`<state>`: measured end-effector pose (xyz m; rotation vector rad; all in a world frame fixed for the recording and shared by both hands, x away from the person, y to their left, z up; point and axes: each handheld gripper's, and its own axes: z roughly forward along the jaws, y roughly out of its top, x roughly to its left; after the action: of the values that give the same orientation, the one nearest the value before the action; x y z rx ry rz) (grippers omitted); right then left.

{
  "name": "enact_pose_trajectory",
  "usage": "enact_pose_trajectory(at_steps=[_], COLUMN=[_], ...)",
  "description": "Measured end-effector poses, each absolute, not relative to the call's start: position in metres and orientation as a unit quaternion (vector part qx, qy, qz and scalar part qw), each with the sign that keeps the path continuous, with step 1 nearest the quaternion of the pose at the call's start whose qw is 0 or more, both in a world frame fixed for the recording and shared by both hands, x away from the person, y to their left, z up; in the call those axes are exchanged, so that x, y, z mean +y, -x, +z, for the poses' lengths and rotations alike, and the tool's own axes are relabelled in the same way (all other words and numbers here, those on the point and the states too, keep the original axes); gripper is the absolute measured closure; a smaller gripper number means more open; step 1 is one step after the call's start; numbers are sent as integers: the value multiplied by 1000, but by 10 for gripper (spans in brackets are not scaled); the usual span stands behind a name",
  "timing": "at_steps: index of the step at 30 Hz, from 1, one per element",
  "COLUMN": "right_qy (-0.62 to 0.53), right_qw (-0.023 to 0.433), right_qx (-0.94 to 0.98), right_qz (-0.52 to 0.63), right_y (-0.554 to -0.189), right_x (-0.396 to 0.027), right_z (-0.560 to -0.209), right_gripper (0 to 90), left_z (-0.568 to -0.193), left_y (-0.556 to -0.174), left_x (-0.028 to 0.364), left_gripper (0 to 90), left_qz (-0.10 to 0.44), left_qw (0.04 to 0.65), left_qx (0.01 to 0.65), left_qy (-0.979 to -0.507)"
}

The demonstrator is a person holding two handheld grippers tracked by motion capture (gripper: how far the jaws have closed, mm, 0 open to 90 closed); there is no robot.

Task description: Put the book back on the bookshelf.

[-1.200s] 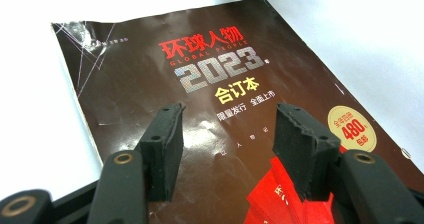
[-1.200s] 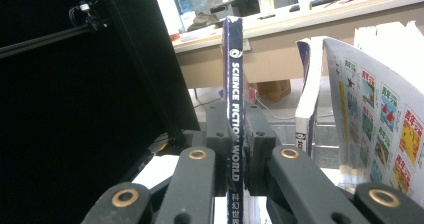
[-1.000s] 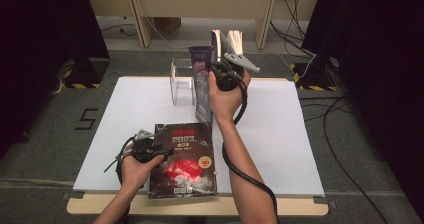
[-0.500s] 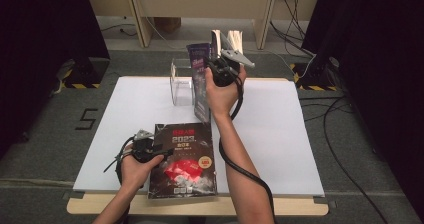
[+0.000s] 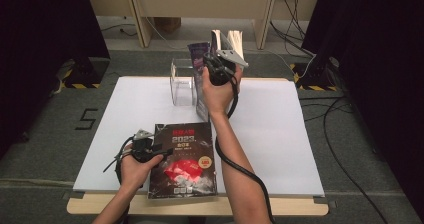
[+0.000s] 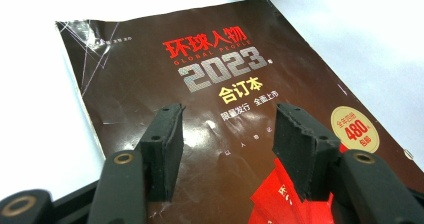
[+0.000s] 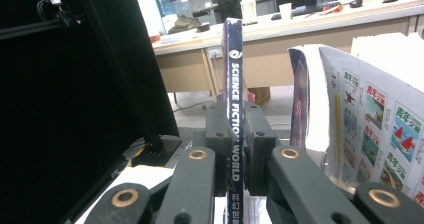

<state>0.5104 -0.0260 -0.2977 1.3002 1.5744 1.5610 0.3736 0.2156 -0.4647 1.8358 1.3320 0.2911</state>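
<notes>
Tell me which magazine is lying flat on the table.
The dark 2023 magazine beneath the open left gripper; the Science Fiction World magazine stands upright, clamped in the right gripper.

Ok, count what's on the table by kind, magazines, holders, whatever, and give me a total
Magazines: 3, one flat dark one, one blue one pinched upright by the right gripper, one standing fanned open
Clear holder: 1
Total: 4

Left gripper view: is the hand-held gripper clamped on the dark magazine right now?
No. The left hand-held gripper has its jaws spread apart above the cover of the dark magazine, with the printed cover showing in the gap between them.
</notes>
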Motion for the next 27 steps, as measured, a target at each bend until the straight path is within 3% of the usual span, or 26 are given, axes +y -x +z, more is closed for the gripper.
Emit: enact_pose_trajectory(at_steps=[13,27], right_qy=[-489,-461], right_qw=[312,343], right_qx=[583,602], right_qz=[569,554], right_y=[-517,-472], right_x=[-19,-32], right_z=[-305,-312], right_gripper=[843,825], left_z=[-467,-467], left_y=[-374,-374], left_x=[217,217], left_gripper=[453,453], left_qz=[113,111], left_qw=[412,414], left_qx=[529,533], left_qy=[-733,-729])
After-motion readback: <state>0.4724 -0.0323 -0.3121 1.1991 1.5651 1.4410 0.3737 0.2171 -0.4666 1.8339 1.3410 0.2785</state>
